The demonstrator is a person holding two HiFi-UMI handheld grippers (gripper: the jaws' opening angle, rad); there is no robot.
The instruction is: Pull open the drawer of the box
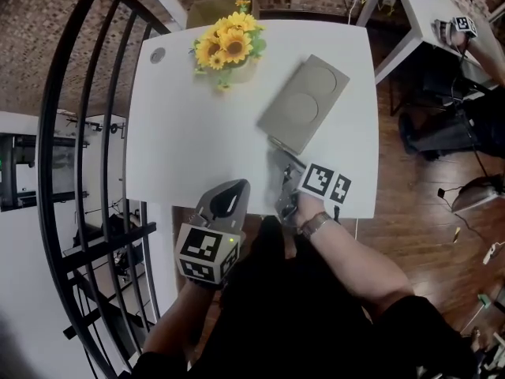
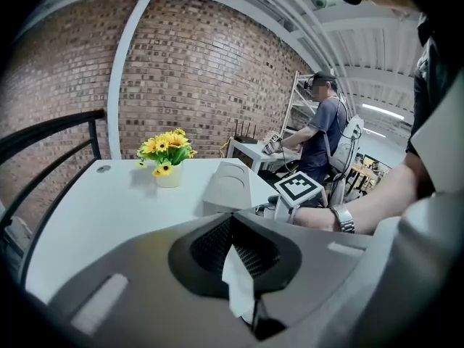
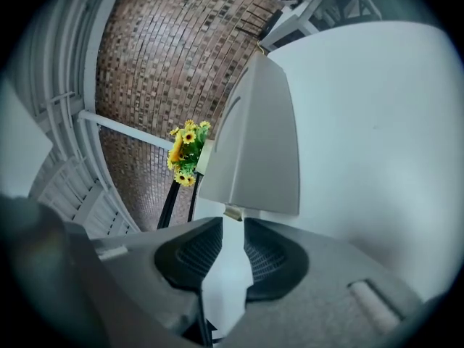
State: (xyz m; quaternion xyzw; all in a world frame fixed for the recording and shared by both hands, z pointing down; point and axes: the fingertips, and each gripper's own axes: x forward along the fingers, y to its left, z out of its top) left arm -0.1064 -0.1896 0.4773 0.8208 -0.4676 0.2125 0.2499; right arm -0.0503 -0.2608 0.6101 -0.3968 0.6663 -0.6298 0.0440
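A flat grey box (image 1: 304, 101) with two round marks on its lid lies on the white table (image 1: 189, 133); in the right gripper view the box (image 3: 257, 151) fills the middle. Its drawer front faces me and sits flush with the box. A small tan pull tab (image 3: 232, 212) sticks out of it. My right gripper (image 3: 232, 220) has its tips at the box's near end (image 1: 278, 152), and the tab spans the narrow gap between them. My left gripper (image 1: 234, 186) hangs at the table's near edge, left of the right one. It is shut on nothing (image 2: 232, 220).
A pot of sunflowers (image 1: 227, 47) stands at the back of the table, left of the box. A black railing (image 1: 87, 133) runs along the left. Another person works at a second white table (image 1: 434, 6) to the right. A wooden floor (image 1: 426, 204) lies right of my table.
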